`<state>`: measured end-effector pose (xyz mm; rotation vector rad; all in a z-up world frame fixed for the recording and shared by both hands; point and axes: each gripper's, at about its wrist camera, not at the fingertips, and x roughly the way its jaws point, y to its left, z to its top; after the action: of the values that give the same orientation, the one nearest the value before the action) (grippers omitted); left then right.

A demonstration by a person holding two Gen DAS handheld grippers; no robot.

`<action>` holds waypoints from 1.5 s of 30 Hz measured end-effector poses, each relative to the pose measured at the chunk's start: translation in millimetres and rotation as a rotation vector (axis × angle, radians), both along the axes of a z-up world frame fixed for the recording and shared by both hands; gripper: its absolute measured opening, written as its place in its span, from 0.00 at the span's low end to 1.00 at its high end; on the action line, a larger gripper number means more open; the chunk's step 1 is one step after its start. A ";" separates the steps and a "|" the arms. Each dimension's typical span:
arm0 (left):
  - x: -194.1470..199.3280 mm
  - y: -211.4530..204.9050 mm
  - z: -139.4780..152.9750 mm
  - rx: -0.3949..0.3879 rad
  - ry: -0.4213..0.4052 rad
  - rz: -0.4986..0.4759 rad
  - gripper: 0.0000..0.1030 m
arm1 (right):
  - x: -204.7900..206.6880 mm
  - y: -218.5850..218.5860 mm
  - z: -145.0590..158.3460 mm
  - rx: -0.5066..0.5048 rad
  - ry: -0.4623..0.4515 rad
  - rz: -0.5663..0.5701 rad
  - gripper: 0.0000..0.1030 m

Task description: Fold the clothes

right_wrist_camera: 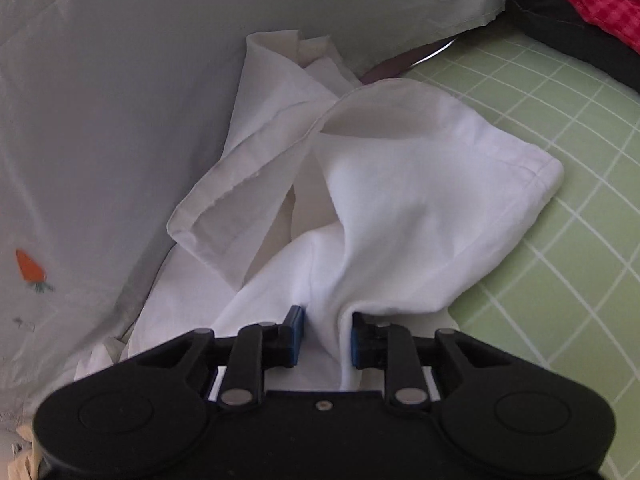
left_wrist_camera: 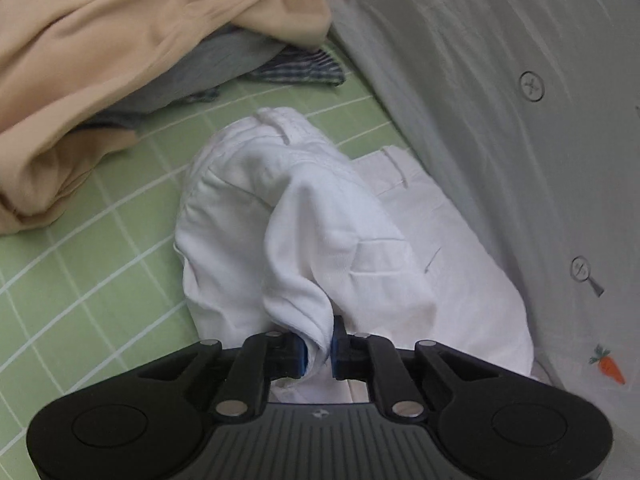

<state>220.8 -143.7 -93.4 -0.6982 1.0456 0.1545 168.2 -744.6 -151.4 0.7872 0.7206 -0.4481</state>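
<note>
White trousers (left_wrist_camera: 256,216) lie bunched on the green checked mat (left_wrist_camera: 104,264). My left gripper (left_wrist_camera: 320,350) is shut on a fold of the white trousers near the waistband end. In the right wrist view my right gripper (right_wrist_camera: 326,340) has its jaws partly apart, with white trouser cloth (right_wrist_camera: 404,216) running between them. One trouser leg opening (right_wrist_camera: 384,108) gapes ahead of it. A second cream-white garment (left_wrist_camera: 436,220) lies under the trousers; it also shows in the right wrist view (right_wrist_camera: 256,132).
A beige garment (left_wrist_camera: 100,68) is heaped over grey and checked clothes (left_wrist_camera: 304,68) at the back left. A grey sheet (left_wrist_camera: 500,92) with small prints hangs along the mat's edge. Red checked and dark clothes (right_wrist_camera: 592,8) lie at the far right.
</note>
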 end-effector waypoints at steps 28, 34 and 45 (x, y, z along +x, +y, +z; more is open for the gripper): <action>-223.2 15.1 49.3 0.184 -0.009 -0.115 0.64 | -335.9 68.1 37.5 -0.196 0.132 -0.059 0.56; -236.9 -49.5 76.7 0.336 -0.137 -0.258 0.76 | -333.6 84.1 56.9 -0.482 0.189 0.119 0.76; -223.1 -135.9 79.5 0.358 -0.139 -0.306 0.88 | -315.6 65.9 30.1 -0.588 0.224 0.235 0.83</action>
<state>-2.3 -279.6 -13.9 -0.2180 0.9472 0.0250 -147.4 -678.7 -121.3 0.0984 0.8226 -0.5043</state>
